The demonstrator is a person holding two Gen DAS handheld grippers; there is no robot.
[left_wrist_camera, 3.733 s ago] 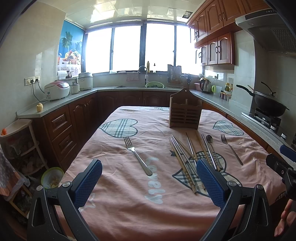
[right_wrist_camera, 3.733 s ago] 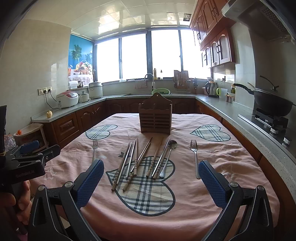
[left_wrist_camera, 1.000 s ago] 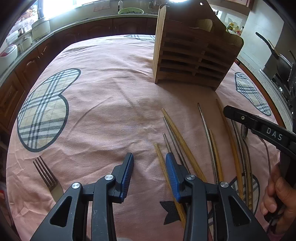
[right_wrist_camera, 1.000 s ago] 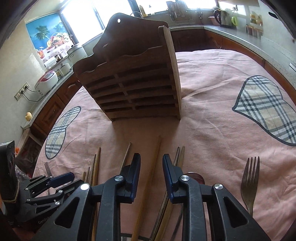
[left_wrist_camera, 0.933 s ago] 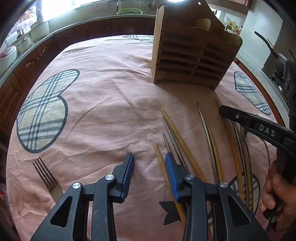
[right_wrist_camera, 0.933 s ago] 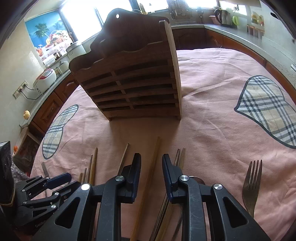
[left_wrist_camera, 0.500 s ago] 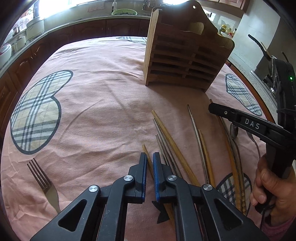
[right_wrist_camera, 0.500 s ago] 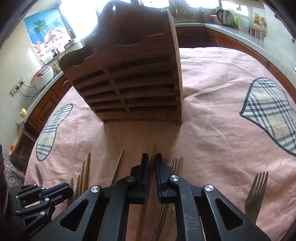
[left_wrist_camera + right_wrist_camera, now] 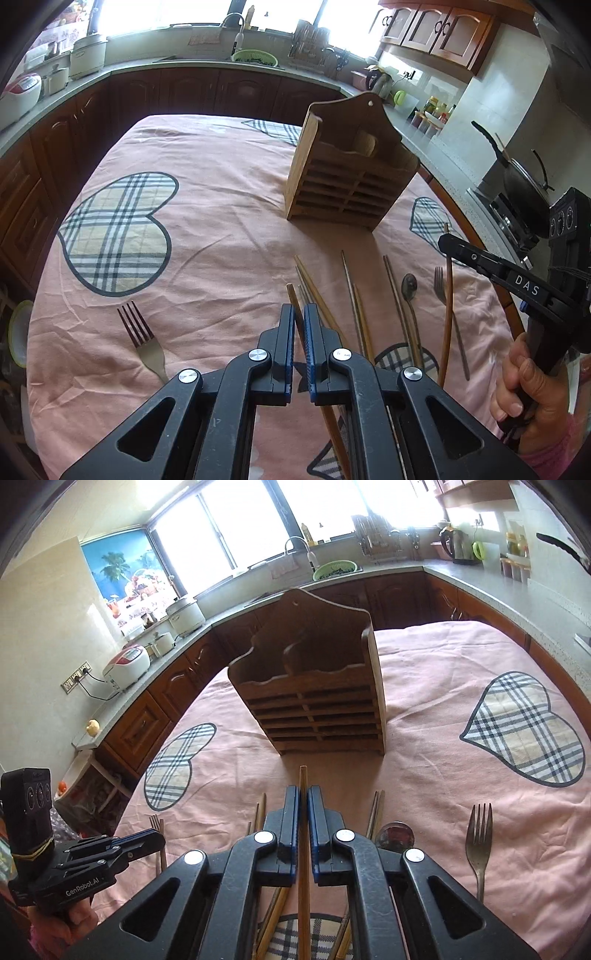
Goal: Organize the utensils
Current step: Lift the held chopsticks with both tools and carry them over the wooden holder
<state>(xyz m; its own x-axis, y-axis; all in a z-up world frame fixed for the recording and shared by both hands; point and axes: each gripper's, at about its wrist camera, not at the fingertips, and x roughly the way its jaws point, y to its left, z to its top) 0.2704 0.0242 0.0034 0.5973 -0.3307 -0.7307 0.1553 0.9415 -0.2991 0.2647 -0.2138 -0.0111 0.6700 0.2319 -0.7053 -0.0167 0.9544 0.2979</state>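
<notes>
One wooden chopstick (image 9: 295,314) is pinched in the left gripper (image 9: 299,325), jaws clenched on it, and a second chopstick (image 9: 303,786) is clamped the same way in the right gripper (image 9: 303,808). Both look lifted off the cloth, tips pointed toward the wooden holder (image 9: 317,701), which is stood upright further in on the tabletop (image 9: 221,221), toward the far edge.

So the pick-up looks done, and the drop-off is probably next. For that, each stick likely needs tipping upright and lowering into one of the open-topped slots; which slot is meant can't be told.

The rest of the pile is left on the cloth between the grippers and the holder: more chopsticks (image 9: 354,295), a spoon (image 9: 409,286) and a fork (image 9: 478,834) toward the right edge, plus another fork (image 9: 140,339) off toward the left edge. Nothing is seen blocking the way, though the two grippers are near each other and could get bumped together at the holder.
</notes>
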